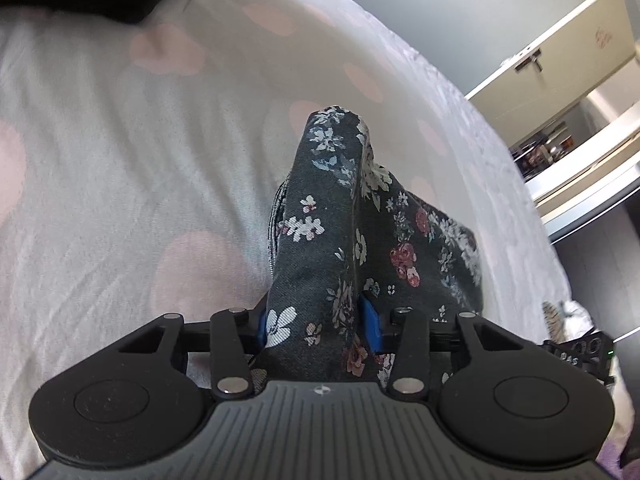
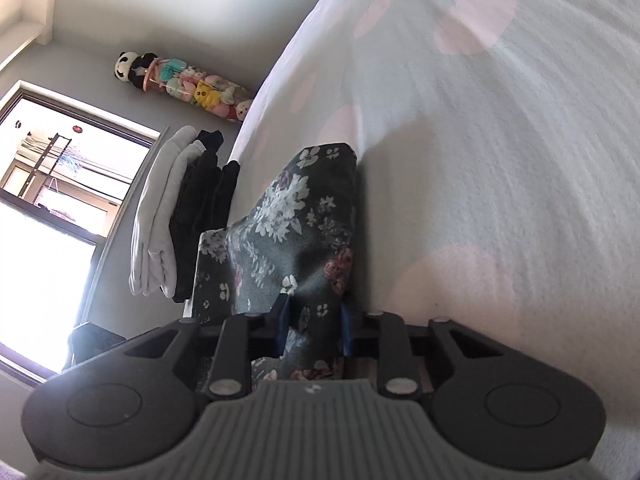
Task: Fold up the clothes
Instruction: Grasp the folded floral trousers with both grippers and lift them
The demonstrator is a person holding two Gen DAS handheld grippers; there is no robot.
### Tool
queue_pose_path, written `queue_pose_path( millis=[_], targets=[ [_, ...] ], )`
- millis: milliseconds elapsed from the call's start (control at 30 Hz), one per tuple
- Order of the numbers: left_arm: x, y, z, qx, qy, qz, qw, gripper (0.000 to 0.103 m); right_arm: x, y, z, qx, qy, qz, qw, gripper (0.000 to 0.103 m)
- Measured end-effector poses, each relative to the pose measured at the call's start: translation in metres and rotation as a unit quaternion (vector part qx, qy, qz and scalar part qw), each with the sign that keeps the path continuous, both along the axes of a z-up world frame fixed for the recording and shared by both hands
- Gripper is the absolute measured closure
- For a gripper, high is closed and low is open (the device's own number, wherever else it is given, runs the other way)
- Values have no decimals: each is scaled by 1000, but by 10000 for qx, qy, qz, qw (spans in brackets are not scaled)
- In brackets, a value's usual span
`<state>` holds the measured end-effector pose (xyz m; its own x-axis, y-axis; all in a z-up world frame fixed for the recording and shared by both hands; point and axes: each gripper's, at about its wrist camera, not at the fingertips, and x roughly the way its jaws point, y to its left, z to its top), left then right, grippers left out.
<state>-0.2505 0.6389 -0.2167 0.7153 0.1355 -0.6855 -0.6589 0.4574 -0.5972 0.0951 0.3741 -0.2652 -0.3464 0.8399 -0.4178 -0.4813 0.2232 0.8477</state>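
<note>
Two claws pinched one floral garment above the bed

Both gripped a dark grey woven floral garment (image 1: 340,216), soft and creased. It rose bunched from between the left claw (image 1: 320,322)'s blue pads, and likewise from the right claw (image 2: 314,330), over a wrinkled white bedsheet (image 1: 120,152) with pale pink dots.

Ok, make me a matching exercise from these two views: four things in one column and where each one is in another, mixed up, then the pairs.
Things:
1. floral garment
2. bedsheet
3. plush toys
4. grey and black clothes

Places:
A. in a clear tube by the wall
B. hanging past the bed's edge near the window
C. spread over the bed
D. pinched in both hand-held grippers

Pairs: 1-D, 2-C, 3-A, 4-B
</note>
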Motion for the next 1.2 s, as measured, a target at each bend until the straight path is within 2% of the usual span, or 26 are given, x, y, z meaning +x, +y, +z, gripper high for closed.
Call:
queue_pose_path(
  millis=[67, 133, 233, 300, 333, 400, 467, 567, 633, 667, 800, 933, 1067, 1200],
  targets=[
    [-5, 5, -3, -228, -146, 102, 9996, 55, 3, 1, -1, -2, 90, 48, 9999, 75],
    [-1, 6, 0, -178, -36, 15, 9998, 55, 5, 2, 2, -101, 52, 144, 9998, 75],
    [0, 10, 1, -301, 65, -47, 9995, 55, 6, 5, 9, -322, -214, 453, 9982, 74],
    [2, 18, 0, -525, 122, -146, 9984, 54, 9, 9, 8, -485, -58, 475, 9977, 73],
    [3, 22, 0, -638, 153, -199, 9976, 54, 11, 10, 8, -549, 38, 452, 9975, 70],
    [7, 25, -1, -691, 244, -318, 9968, 53, 8, 15, 10, -606, 80, 510, 9968, 56],
    [9, 25, -3, -698, 273, -316, 9967, 52, 5, 20, 13, -656, 27, 610, 9960, 51],
    [4, 20, -1, -683, 184, -113, 9974, 59, 3, 25, 20, -888, -260, 662, 9935, 72],
    [5, 19, 6, -698, 216, -47, 9973, 67, 8, 23, 24, -891, 70, 578, 9943, 86],
    [6, 19, 10, -697, 263, -25, 9972, 68, 10, 23, 29, -859, 176, 590, 9944, 89],
    [15, 25, 32, -674, 206, 4, 9975, 72, 11, 42, 67, -1012, -125, 850, 9911, 90],
    [27, 43, 76, -329, -119, 135, 9993, 72, 32, 67, 111, -998, -171, 1004, 9898, 90],
    [20, 73, 129, 48, -515, 438, 9977, 72, 49, 105, 169, -733, -365, 1247, 9888, 90],
    [-4, 108, 189, 453, -684, 777, 9936, 72, 43, 161, 235, -244, -543, 1625, 9849, 90]
  ],
)
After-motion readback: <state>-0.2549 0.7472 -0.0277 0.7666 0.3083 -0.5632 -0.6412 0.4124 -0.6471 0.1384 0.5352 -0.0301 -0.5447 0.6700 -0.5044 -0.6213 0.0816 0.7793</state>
